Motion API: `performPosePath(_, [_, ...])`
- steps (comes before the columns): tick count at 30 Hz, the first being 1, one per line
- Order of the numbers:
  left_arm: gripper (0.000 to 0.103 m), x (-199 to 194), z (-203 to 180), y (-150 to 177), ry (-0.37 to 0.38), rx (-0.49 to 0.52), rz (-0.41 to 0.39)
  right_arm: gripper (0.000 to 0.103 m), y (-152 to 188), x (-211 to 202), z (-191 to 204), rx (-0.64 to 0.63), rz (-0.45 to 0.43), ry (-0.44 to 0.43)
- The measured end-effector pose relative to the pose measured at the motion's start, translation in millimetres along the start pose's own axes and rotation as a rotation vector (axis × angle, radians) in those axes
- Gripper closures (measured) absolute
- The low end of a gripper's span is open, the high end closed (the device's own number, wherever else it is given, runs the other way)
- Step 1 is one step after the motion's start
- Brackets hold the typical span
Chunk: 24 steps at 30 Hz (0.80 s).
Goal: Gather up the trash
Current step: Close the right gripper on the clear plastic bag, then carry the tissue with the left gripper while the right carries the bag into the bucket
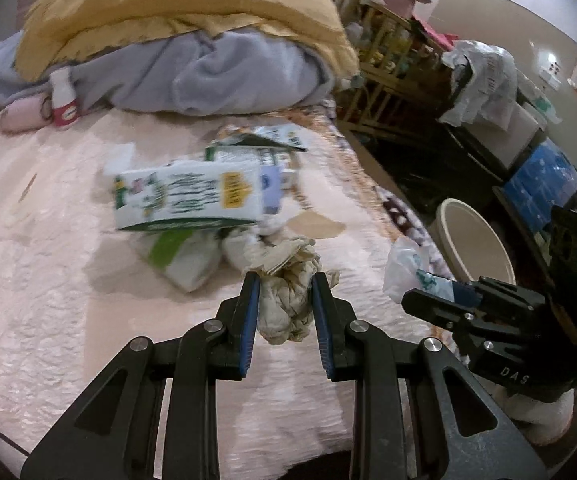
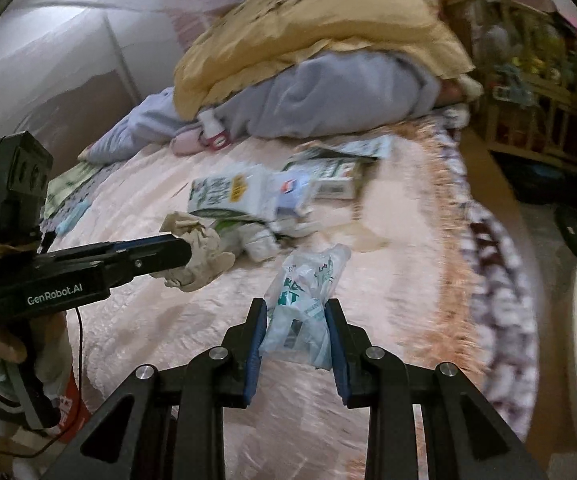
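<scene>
1. The left gripper (image 1: 284, 308) is closed around a crumpled wad of beige paper (image 1: 288, 304), held just above the pink bedspread (image 1: 48, 240) near the bed's right edge.
2. The right gripper (image 2: 296, 336) is clamped on a clear plastic bag (image 2: 308, 300) with green print, also lifted over the bedspread close to that same edge.
3. The bin (image 1: 476, 240), a cream tub, stands on the floor just off the bed's right edge, nearest the right gripper; it looks like the place for both loads.
4. To do this step well, I would carry the bag over first, since it is nearer, and bring it well past the bin's rim before loosening the grip, because light plastic drifts.
5. The paper wad is loosely bunched, so a firm squeeze through the carry seems wise.
6. Keep the two grippers apart while crossing so they do not knock.
7. Left to collect: a white and green carton (image 1: 188, 200), a torn box (image 1: 264, 148) behind it and wrappers (image 1: 184, 260) beneath, all mid-bed.
</scene>
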<state>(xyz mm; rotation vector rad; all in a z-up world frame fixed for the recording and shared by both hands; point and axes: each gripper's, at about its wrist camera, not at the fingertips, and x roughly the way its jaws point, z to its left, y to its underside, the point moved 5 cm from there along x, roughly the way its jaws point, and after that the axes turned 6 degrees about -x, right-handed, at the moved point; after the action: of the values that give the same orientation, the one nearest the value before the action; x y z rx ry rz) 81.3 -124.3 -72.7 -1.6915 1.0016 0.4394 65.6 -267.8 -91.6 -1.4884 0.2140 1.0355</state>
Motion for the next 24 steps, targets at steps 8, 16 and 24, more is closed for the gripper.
performPosePath(8, [0.079,9,-50,-5,0.027,0.084,0.001,0.075,9,-32,-35,0.048,-0.028,0.067])
performPosePath(16, [0.079,24,-96,-9,0.050,0.168,0.009,0.075,22,-61,-73,0.094,-0.051,0.135])
performPosePath(24, [0.079,46,-146,-10,0.074,0.261,0.025,0.075,38,-88,-119,0.166,-0.074,0.204])
